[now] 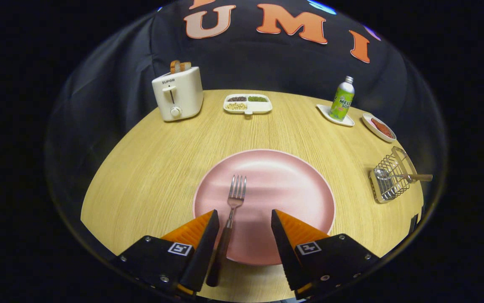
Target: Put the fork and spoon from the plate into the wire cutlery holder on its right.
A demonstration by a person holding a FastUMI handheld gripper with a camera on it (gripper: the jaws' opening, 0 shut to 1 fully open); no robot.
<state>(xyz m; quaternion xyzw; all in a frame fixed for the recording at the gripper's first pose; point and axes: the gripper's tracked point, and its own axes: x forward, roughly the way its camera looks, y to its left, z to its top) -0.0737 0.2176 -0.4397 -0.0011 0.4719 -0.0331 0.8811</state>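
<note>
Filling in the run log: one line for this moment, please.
tool open, astride fork handle | fork on plate | spoon already in wire holder | next: grasp fork

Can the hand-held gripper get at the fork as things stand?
Probably yes: the hand-held gripper is open, and the fork lies on the pink plate with its handle between the fingers, unobstructed.

Lighting: bright, even, from overhead. Soft sheen on the pink plate (284, 176), upper centre of its face; a faint shadow band crosses its middle. Wooden table (149, 168) evenly lit, no hard shadows. Booth wall at top dark, folds barely readable. Distortion: strong fisheye; table edge bows, wire cutlery holder (389, 176) at right stretched and tilted. Focus: sharp at centre, slightly soft toward the rim. Gripper (245, 223) fingers spread apart, crisp.
</note>
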